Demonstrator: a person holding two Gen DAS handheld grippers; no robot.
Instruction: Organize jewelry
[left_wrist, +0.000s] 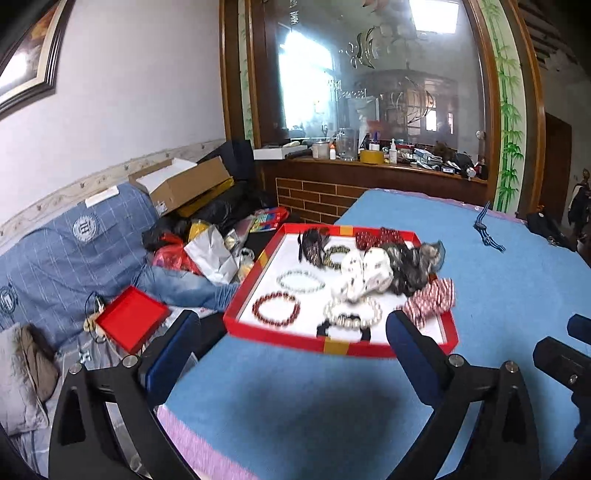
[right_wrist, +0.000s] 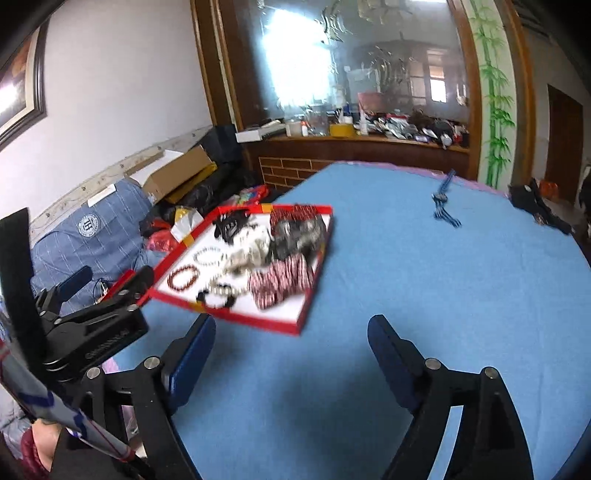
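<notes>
A red-rimmed tray (left_wrist: 255, 336) with a white floor sits at the left edge of the blue table (left_wrist: 498, 295). It holds a red bead bracelet (left_wrist: 276, 308), a clear bead bracelet (left_wrist: 301, 281), a pearl bracelet (left_wrist: 352, 312), a black ring, scrunchies and a red-white striped scrunchie (left_wrist: 430, 301). The tray also shows in the right wrist view (right_wrist: 295, 325). My left gripper (left_wrist: 291, 328) is open and empty, just short of the tray's near rim. My right gripper (right_wrist: 291, 332) is open and empty over the cloth, right of the tray.
A blue striped cord (left_wrist: 487, 232) lies on the far side of the table, also in the right wrist view (right_wrist: 443, 203). Left of the table a sofa holds a red lid (left_wrist: 131, 317), bags and a cardboard box (left_wrist: 184, 184). A cluttered wooden counter (left_wrist: 369, 162) stands behind.
</notes>
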